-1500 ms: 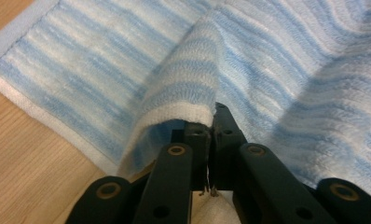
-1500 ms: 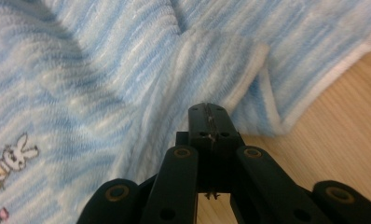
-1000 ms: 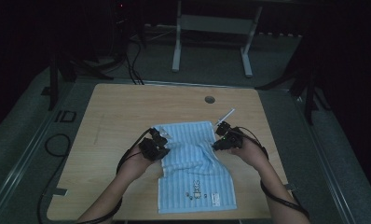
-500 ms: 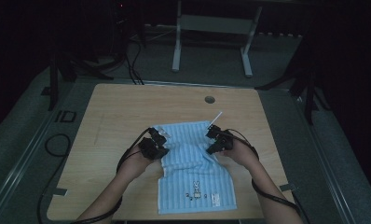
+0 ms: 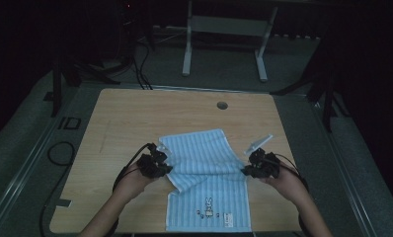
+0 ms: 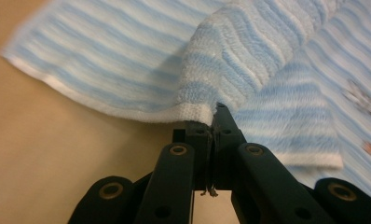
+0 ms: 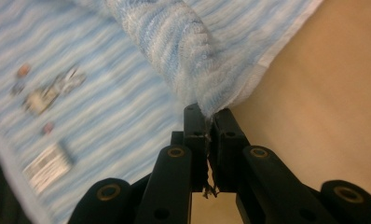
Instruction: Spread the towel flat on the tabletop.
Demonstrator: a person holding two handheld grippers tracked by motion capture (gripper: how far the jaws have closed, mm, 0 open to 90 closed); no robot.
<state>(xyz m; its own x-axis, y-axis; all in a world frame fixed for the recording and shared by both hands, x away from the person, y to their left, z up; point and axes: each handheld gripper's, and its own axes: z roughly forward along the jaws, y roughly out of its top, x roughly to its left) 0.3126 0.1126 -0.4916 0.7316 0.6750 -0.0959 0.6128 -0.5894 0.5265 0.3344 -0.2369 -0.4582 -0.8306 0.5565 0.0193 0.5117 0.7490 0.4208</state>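
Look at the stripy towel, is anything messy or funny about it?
Yes, a bit. The towel isn't flat: its middle is bunched and creased between the left gripper and the right gripper, each pinching a side edge. Its far part sits crooked on the table. No tears or spills show.

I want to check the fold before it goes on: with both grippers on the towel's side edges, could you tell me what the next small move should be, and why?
Probably lift both edges together and carry them toward the far end. The left gripper and right gripper are each shut on a pinch of the striped towel, whose middle lies creased on the table.
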